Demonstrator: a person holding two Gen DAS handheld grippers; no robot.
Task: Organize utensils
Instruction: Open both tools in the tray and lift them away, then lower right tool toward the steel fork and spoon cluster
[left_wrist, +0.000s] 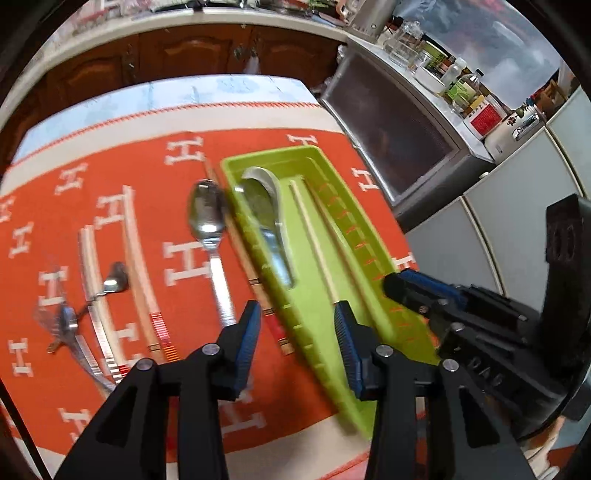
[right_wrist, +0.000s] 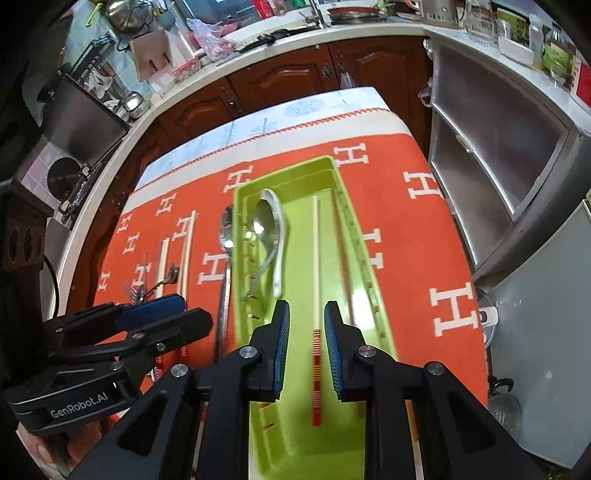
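A lime green utensil tray (left_wrist: 369, 243) (right_wrist: 362, 236) lies on the orange cloth. It holds a white soup spoon (right_wrist: 277, 218) with a metal spoon (left_wrist: 264, 206) in it, and chopsticks (right_wrist: 315, 258) (left_wrist: 314, 236). Left of the tray lie a steel spoon (left_wrist: 208, 221) (right_wrist: 226, 236), loose chopsticks (left_wrist: 138, 258) (right_wrist: 186, 251), another chopstick (left_wrist: 255, 280) against the tray's side, and small spoons and forks (left_wrist: 110, 284). My left gripper (left_wrist: 297, 317) is open and empty over the tray's near left edge. My right gripper (right_wrist: 306, 317) is open above a chopstick in the tray, apart from it.
The orange cloth with white H marks (left_wrist: 177, 258) (right_wrist: 424, 240) covers a small table. Brown kitchen cabinets (right_wrist: 295, 74) stand beyond it. A grey cabinet with jars on top (left_wrist: 399, 122) (right_wrist: 498, 140) is at the right. The right gripper's body (left_wrist: 480, 317) shows beside the tray.
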